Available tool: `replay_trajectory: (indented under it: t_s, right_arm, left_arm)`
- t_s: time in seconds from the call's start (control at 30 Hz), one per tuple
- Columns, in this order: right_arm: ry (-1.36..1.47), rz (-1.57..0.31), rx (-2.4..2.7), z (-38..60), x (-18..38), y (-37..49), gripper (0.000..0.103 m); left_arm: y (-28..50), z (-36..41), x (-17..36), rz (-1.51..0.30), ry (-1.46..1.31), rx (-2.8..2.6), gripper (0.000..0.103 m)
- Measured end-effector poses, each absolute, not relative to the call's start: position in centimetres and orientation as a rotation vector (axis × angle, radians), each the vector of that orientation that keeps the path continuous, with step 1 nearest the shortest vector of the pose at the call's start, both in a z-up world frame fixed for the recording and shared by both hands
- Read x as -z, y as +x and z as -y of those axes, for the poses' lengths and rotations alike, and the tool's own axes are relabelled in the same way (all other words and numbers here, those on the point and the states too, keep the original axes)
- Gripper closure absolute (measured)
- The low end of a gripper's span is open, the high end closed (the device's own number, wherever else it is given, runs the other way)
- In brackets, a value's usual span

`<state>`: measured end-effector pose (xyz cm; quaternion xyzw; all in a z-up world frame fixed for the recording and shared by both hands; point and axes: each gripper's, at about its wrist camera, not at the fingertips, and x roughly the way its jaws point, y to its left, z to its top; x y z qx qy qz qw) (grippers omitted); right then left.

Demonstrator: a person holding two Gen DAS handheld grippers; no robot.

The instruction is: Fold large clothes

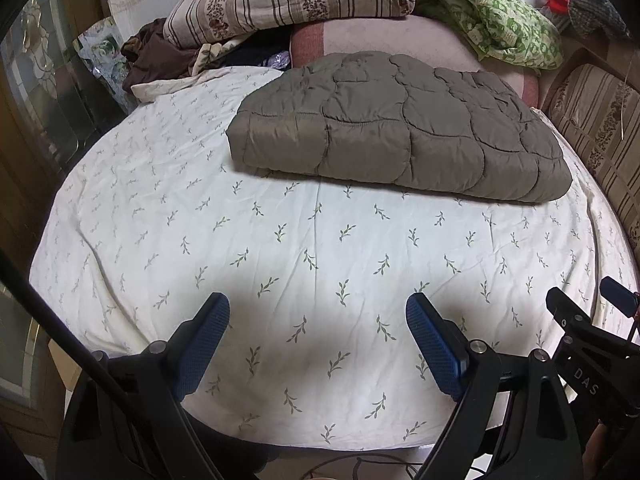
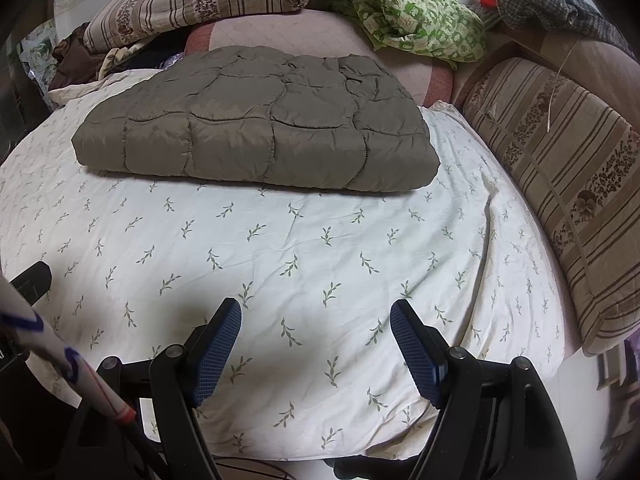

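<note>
A grey-brown quilted padded garment (image 1: 400, 128) lies folded into a thick flat rectangle on the far half of the bed; it also shows in the right wrist view (image 2: 256, 124). My left gripper (image 1: 318, 312) is open and empty, hovering over the near part of the white leaf-print sheet (image 1: 280, 248), well short of the garment. My right gripper (image 2: 316, 316) is open and empty too, over the near sheet (image 2: 320, 240), and part of it shows at the right edge of the left wrist view (image 1: 592, 332).
A striped folded quilt (image 1: 288, 0), a green patterned cloth (image 1: 500, 20) and dark clothes (image 1: 156, 56) are piled at the head of the bed. A striped cushion (image 2: 560, 184) lines the right side. A glass-panelled door (image 1: 40, 80) stands at the left.
</note>
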<state>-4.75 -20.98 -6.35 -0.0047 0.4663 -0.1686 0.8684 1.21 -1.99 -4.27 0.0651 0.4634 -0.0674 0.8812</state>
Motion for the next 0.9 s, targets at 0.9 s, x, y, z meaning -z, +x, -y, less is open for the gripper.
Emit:
replay_trajectory:
  t_s: [0.9]
  right_arm:
    - [-0.017, -0.985, 0.35, 20.7, 6.9, -4.2, 0.022]
  left_arm:
    - [1.7, 2.0, 5.2, -1.001, 0.122, 0.146, 0.014]
